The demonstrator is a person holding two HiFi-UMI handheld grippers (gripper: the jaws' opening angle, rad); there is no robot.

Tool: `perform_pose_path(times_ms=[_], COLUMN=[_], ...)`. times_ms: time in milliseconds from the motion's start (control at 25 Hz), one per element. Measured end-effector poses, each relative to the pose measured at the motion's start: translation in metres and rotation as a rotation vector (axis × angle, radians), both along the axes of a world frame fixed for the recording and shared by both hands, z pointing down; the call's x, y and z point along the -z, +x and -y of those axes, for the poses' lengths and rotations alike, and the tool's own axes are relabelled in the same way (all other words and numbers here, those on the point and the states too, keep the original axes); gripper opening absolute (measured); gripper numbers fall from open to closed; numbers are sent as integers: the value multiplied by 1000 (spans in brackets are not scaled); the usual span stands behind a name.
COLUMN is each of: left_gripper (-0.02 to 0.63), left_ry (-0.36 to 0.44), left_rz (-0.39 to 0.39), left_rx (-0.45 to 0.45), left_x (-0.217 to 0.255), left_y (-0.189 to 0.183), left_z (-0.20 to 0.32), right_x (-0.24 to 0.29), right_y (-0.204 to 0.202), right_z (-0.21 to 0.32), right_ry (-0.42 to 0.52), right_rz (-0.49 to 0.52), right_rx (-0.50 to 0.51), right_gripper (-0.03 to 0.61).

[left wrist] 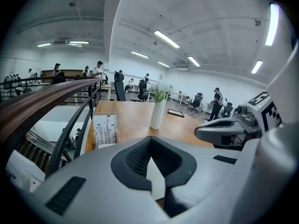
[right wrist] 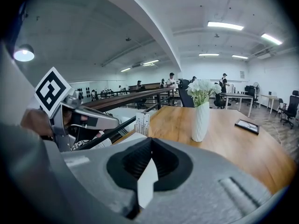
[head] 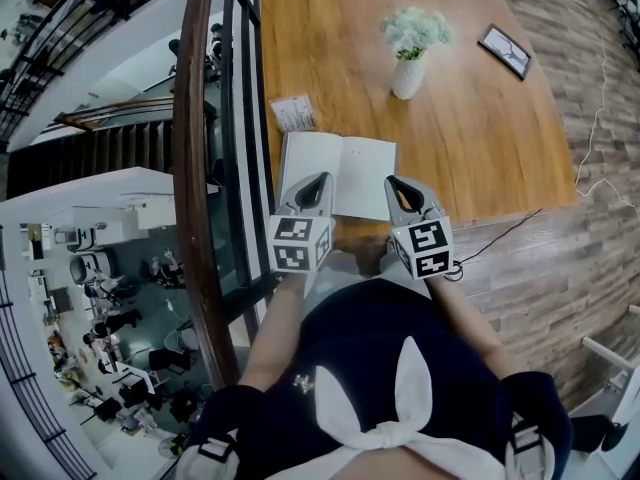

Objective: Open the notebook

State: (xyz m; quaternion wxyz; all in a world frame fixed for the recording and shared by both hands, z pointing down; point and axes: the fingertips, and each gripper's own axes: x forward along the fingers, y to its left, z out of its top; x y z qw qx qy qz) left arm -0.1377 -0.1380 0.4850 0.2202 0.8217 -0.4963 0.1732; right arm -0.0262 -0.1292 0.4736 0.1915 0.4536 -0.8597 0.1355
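Two closed, empty tongs, left tongs (head: 320, 180) and right tongs (head: 393, 182), hover over the open notebook (head: 340, 168) at the bench (head: 480, 138) edge. The left gripper view shows the card (left wrist: 104, 129) face with plant drawings; the right gripper view shows it edge-on.

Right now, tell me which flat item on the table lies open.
The white notebook at the near edge, pages spread; the printed card pack and dark-framed picture aren't.
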Motion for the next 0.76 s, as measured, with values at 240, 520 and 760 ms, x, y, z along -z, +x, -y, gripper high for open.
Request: perform_pose_path(times_ms=[240,520,760], left_gripper=[17,17,17], left_ry=[-2,-24,-20], left_rz=[-7,-11,-19], left_rx=[-26,-34,-49], left_x=[5,-5,-3], left_y=[16,23,29], left_z=[-9,-23,-26], right_x=[2,1,1], right_y=[-3,-4,-3], right_z=[-9,-19,-24], right_ry=[-7,-8,-12], right_rz=[6,-3,-7], right_rx=[18,41,45], right_gripper=[-3,-3,-3])
